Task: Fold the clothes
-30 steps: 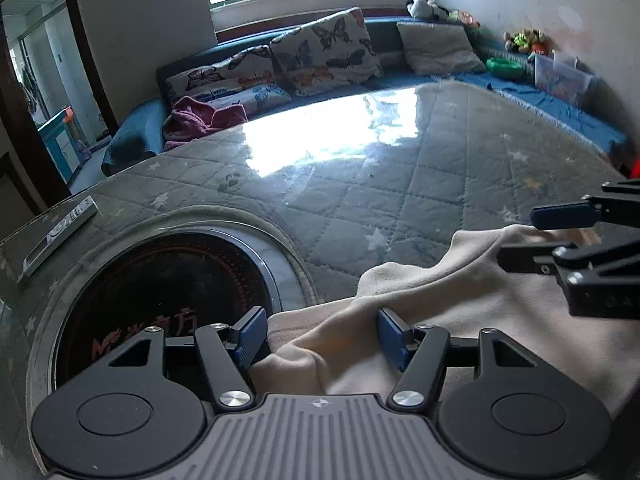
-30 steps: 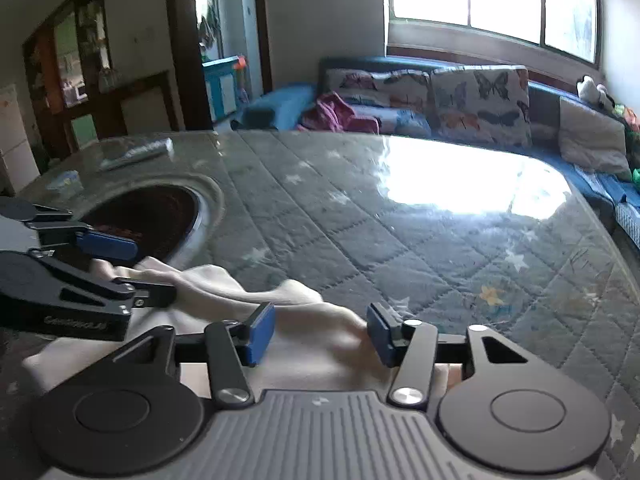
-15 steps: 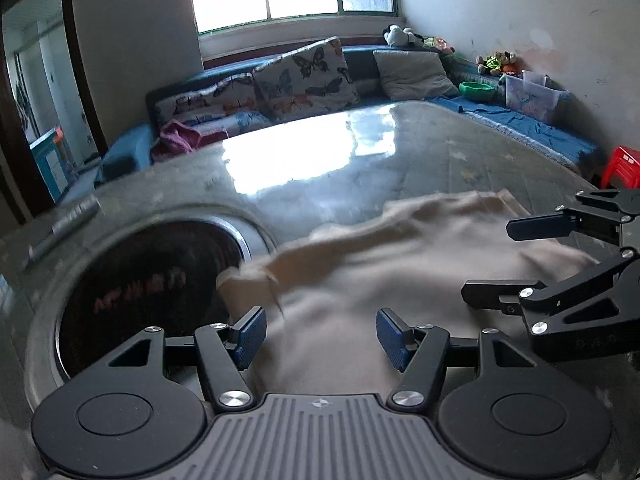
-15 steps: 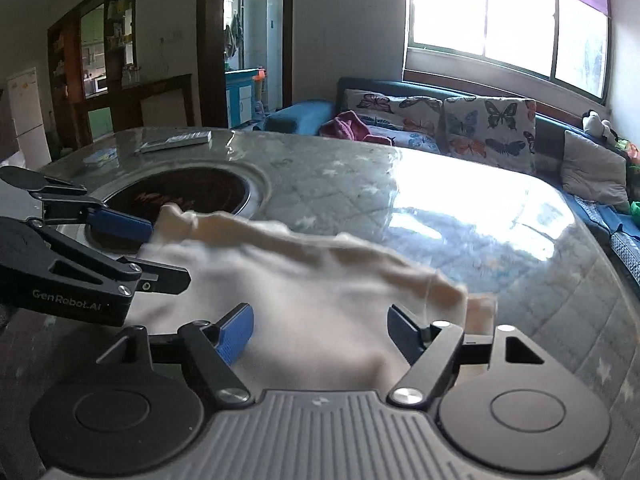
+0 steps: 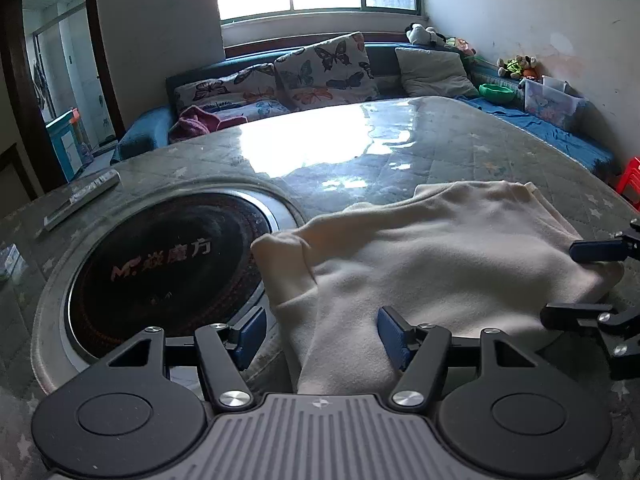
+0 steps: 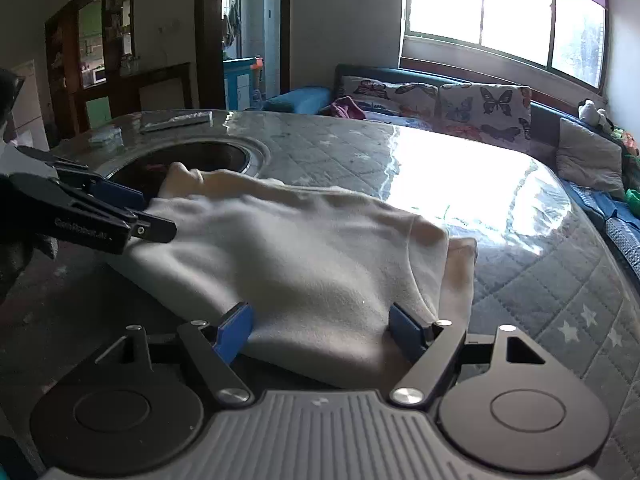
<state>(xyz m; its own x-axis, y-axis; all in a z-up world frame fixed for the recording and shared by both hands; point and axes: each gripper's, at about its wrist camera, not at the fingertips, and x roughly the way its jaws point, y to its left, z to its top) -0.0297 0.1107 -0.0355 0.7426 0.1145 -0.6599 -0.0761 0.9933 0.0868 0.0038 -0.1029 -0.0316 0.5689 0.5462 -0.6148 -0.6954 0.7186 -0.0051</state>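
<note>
A cream garment (image 5: 432, 264) lies folded over on the round table, its left end reaching over the dark hotplate. It also shows in the right wrist view (image 6: 304, 256). My left gripper (image 5: 322, 334) is open, its blue pads either side of the garment's near left edge. My right gripper (image 6: 320, 332) is open over the garment's near right edge. The right gripper shows at the right of the left wrist view (image 5: 592, 280), and the left gripper at the left of the right wrist view (image 6: 132, 212).
The table (image 5: 360, 152) has a glossy quilted cover and a round dark hotplate (image 5: 160, 264) set in it. A remote (image 5: 80, 200) lies at its far left. A sofa with butterfly cushions (image 5: 320, 72) stands behind. A red stool (image 5: 630, 178) is at the right.
The garment has gone from bunched up close to the grippers to spread flat on the table. Both grippers have pulled back to its near edge and stay open.
</note>
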